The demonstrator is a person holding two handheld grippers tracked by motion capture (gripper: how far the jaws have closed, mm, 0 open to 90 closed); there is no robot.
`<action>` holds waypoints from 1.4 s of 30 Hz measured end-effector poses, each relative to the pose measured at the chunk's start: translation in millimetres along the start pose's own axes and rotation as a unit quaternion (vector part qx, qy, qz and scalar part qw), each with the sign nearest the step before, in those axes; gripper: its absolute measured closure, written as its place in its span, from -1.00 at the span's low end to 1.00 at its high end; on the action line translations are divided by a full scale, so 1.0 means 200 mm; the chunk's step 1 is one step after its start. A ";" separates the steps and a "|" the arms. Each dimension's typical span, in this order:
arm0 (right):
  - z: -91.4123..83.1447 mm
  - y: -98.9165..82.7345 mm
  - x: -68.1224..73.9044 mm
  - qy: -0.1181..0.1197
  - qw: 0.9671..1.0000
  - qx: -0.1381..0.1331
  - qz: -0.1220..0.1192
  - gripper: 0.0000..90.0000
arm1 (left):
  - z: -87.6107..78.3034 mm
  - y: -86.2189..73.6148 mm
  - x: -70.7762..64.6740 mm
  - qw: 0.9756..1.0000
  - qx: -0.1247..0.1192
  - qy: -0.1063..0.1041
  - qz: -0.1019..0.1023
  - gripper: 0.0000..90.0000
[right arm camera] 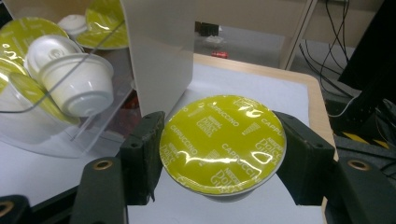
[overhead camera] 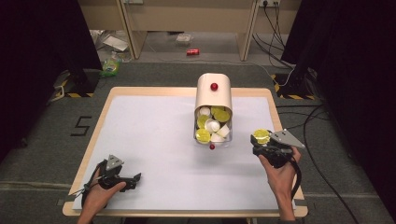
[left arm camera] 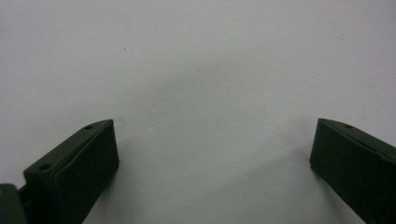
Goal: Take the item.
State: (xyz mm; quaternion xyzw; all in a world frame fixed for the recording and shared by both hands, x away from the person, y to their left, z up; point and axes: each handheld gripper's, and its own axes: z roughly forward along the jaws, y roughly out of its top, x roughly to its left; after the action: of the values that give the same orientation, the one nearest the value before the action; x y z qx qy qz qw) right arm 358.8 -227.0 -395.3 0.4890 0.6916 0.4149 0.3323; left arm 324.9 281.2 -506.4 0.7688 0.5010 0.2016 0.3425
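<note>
Capsule (right arm camera: 223, 142), the green-foiled coffee pod, sits squarely between my right gripper's (right arm camera: 222, 156) jaws, which are clamped on its rim from either side, foil lid facing up toward the camera. I judge the step in hand to be carrying one pod away from the dispenser (overhead camera: 214, 95), the cream-hooded clear bin that lies just beyond and to the left of these jaws, with more capsules (right arm camera: 77, 81) heaped in its transparent tray. In the high view the right gripper (overhead camera: 263, 140) holds the pod above the white table (overhead camera: 154, 140), close to its right edge.

My left gripper (left arm camera: 212, 154) has its jaws wide apart with nothing between them, just bare table below and ahead; in the high view it (overhead camera: 122, 177) rests near the front left corner.

Next, I think, comes setting the pod down: that calls for lowering it level so the foil stays up, then easing the jaws apart without flicking it sideways.

Printing on the foil reads "CAPPUCCINO" repeated round the edge, and "DOLCE GUSTO" appears partly legible below.
</note>
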 end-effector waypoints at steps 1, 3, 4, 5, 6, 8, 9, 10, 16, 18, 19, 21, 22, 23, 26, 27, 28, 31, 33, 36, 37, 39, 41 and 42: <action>0.00 -0.01 0.00 0.000 1.000 0.000 0.001 -0.14 | 0.00 0.00 0.00 1.000 0.000 0.000 0.000 -0.99; 0.01 -0.02 -0.01 -0.001 1.000 0.005 0.003 -0.14 | 0.00 0.00 0.00 1.000 0.000 0.000 0.000 -0.99; 0.01 -0.03 -0.01 -0.001 1.000 0.005 0.004 -0.14 | 0.00 0.00 0.00 1.000 0.000 0.000 0.000 -0.99; 0.01 -0.04 -0.02 -0.002 1.000 0.007 0.004 -0.14 | 0.00 0.00 0.00 1.000 0.000 0.000 0.000 -0.99; 0.01 -0.05 -0.02 -0.001 1.000 0.010 0.005 -0.14 | 0.00 0.00 0.00 1.000 0.000 0.000 0.000 -0.99; 0.02 -0.06 -0.03 -0.002 1.000 0.013 0.005 -0.14 | 0.00 0.00 0.00 1.000 0.000 0.000 0.000 -0.99; 0.02 -0.07 -0.03 -0.002 1.000 0.014 0.005 -0.14 | 0.00 0.00 0.00 1.000 0.000 0.000 -0.001 -0.99; 0.03 -0.08 -0.03 -0.003 1.000 0.019 0.006 -0.14 | 0.00 0.00 0.00 1.000 0.000 0.000 0.000 -0.99; 0.05 -0.13 -0.06 -0.005 0.999 0.032 0.008 -0.14 | 0.00 0.00 0.00 1.000 0.000 0.000 0.000 -0.99; 0.06 -0.14 -0.06 -0.007 0.999 0.037 0.010 -0.14 | 0.00 0.00 0.00 1.000 0.000 0.000 0.000 -0.99; 0.06 -0.15 -0.06 -0.006 0.999 0.039 0.009 -0.14 | 0.00 0.00 0.00 1.000 0.000 0.000 0.000 -0.99; 0.07 -0.16 -0.07 -0.007 0.999 0.043 0.010 -0.14 | 0.00 0.00 0.00 1.000 0.000 0.000 0.000 -0.99; 0.07 -0.17 -0.07 -0.005 0.999 0.046 0.010 -0.14 | 0.00 0.00 0.00 1.000 0.000 0.000 0.000 -0.99; 0.08 -0.17 -0.07 -0.005 0.999 0.048 0.010 -0.14 | 0.00 0.00 0.00 1.000 0.000 0.000 0.000 -0.99; 0.09 -0.19 -0.07 -0.005 0.998 0.056 0.011 -0.14 | 0.00 0.00 0.00 1.000 0.000 0.000 0.000 -0.99; 0.10 -0.20 -0.08 -0.004 0.998 0.057 0.010 -0.14 | 0.00 0.00 0.00 1.000 0.000 0.000 0.000 -0.99; 0.10 -0.20 -0.08 -0.003 0.998 0.061 0.014 -0.14 | 0.00 0.00 0.00 1.000 0.000 0.000 0.000 -0.99; 0.12 -0.23 -0.08 -0.002 0.998 0.069 0.013 -0.14 | 0.00 0.00 0.00 1.000 0.000 0.000 0.000 -0.99; 0.13 -0.24 -0.08 -0.002 0.997 0.075 0.016 -0.14 | 0.00 0.00 0.00 1.000 0.000 0.000 0.000 -0.99; 0.14 -0.26 -0.09 -0.001 0.997 0.082 0.011 -0.14 | 0.00 0.00 0.00 1.000 0.000 0.000 0.000 -0.99; 0.15 -0.27 -0.08 -0.001 0.996 0.085 0.014 -0.14 | 0.00 0.00 0.00 1.000 0.000 0.000 0.000 -0.99; 0.16 -0.28 -0.08 0.002 0.996 0.090 0.016 -0.14 | 0.00 0.00 0.00 1.000 0.000 0.000 0.000 -0.99; 0.17 -0.29 -0.08 0.006 0.995 0.095 0.018 -0.14 | 0.00 0.00 0.00 1.000 0.000 0.000 0.000 -0.99; 0.17 -0.29 -0.08 0.008 0.995 0.096 0.019 -0.14 | 0.00 0.00 0.00 1.000 0.000 0.000 0.000 -0.99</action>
State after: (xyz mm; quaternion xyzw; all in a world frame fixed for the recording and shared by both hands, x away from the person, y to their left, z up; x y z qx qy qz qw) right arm 370.2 -243.6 -462.2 0.5284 0.7216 0.3561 0.2706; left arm 324.8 281.2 -506.3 0.7691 0.5009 0.2018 0.3419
